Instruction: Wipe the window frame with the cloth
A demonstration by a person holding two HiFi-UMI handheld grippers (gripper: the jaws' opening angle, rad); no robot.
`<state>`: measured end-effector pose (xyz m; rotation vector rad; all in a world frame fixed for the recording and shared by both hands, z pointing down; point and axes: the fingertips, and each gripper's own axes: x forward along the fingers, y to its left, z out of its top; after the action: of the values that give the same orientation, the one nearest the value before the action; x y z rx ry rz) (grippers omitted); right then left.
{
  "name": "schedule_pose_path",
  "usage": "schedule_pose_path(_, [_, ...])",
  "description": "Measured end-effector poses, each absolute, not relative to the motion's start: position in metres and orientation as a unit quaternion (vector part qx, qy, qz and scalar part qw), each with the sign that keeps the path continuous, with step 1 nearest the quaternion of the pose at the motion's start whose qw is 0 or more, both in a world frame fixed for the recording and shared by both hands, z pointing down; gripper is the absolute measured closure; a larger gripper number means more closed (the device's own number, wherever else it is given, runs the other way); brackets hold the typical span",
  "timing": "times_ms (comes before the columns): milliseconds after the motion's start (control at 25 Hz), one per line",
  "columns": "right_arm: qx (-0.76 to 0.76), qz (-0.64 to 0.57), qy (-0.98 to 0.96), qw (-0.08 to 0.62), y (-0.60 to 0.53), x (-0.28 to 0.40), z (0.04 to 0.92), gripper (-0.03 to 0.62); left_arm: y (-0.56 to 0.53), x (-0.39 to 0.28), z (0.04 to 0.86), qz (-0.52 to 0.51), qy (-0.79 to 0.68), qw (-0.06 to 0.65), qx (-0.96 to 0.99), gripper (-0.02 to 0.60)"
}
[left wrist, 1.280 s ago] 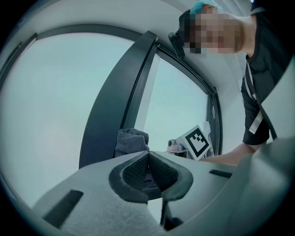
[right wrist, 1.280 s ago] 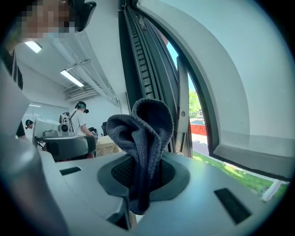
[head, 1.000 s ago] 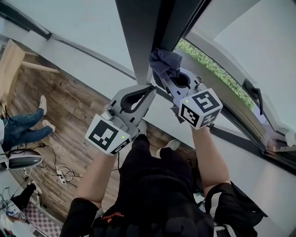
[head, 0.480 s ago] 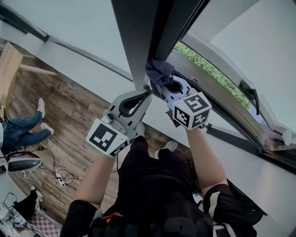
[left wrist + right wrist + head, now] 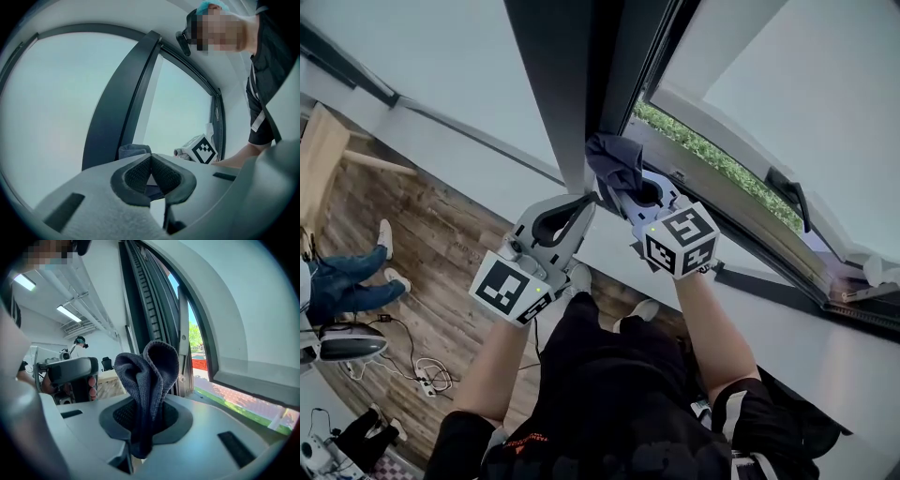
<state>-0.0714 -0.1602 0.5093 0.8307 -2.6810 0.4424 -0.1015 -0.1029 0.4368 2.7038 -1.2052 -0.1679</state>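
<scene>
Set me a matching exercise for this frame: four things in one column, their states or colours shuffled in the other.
Things:
1. cloth
2. left gripper
3. right gripper
4. window frame

States:
A. shut, holding nothing
B. dark upright bar between panes
C. bunched, dark blue-grey
D. clamped on the cloth

Pairs: 1-C, 2-A, 3-D, 4-B

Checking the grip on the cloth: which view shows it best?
Right gripper view: the cloth fills the centre, pinched in the right claw. Head view shows it small, bunched at the window frame. Left gripper view catches only a corner.
</scene>
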Motion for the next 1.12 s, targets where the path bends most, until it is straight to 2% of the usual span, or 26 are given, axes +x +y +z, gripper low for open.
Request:
schedule_pose_path(520, [0.288,0.036,-0.951,0.104,-0.164,-0.073,0.386,0.539,-0.11,-0.098,0.367,-0.077,-0.394,0.029,0.915,0.563])
schedule_pose_path(1120, [0.274,-0.094,-0.957,0.007,-0.183,-0.073,0.197,0.539,-0.137,-0.088,0.267,-0.111,-0.375,-0.06,0.919,0.563])
